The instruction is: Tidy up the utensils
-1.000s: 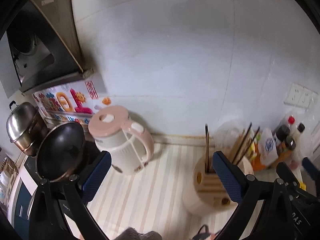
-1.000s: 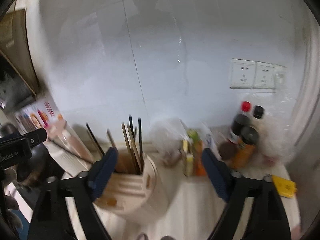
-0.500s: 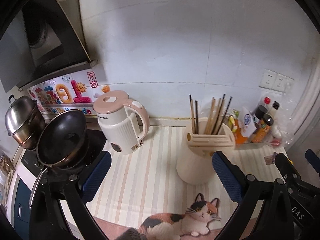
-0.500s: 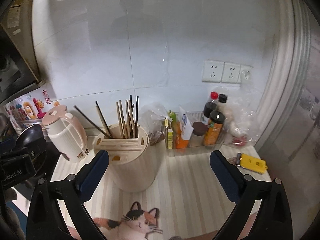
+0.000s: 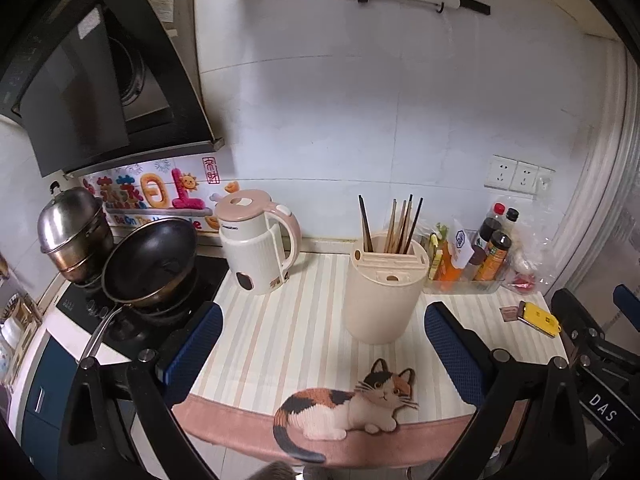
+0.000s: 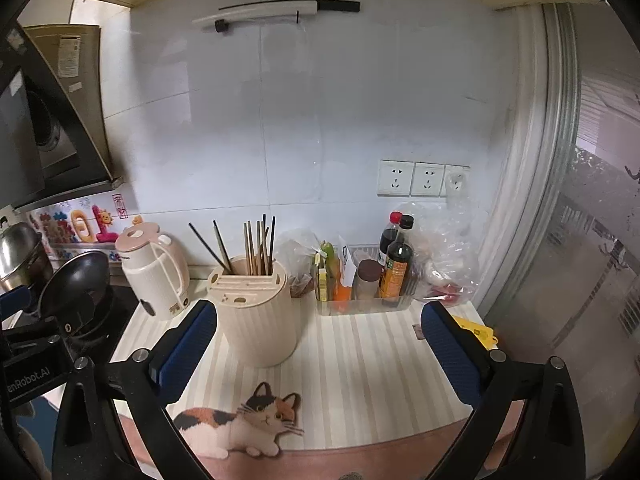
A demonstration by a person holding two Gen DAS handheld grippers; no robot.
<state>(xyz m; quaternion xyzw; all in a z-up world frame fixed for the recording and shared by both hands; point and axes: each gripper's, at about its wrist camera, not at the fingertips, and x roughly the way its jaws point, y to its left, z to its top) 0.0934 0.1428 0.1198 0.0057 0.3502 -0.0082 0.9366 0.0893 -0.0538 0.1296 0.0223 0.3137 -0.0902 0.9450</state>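
A cream ribbed utensil holder (image 5: 383, 295) (image 6: 258, 317) stands on the striped counter mat (image 5: 296, 332) (image 6: 360, 360). Several wooden and dark chopsticks (image 5: 400, 224) (image 6: 256, 246) stand upright in its top slot. My left gripper (image 5: 320, 344) hangs open above the mat's front, short of the holder, with nothing between its blue pads (image 5: 452, 352). My right gripper (image 6: 320, 344) is also open and empty, back from the holder, which sits just right of its left pad (image 6: 188, 344). The right gripper's black body shows at the right edge of the left wrist view.
A pink-and-white kettle (image 5: 256, 248) (image 6: 154, 272) stands left of the holder. A black wok (image 5: 150, 258) and a steel pot (image 5: 74, 232) sit on the stove. A clear tray of bottles (image 6: 368, 280) lines the wall. A yellow item (image 5: 538, 318) lies at the right.
Both grippers have pulled back and up from the holder; it now looks smaller, and the cat picture at the mat's front edge has come into view. The right jaws have widened slightly.
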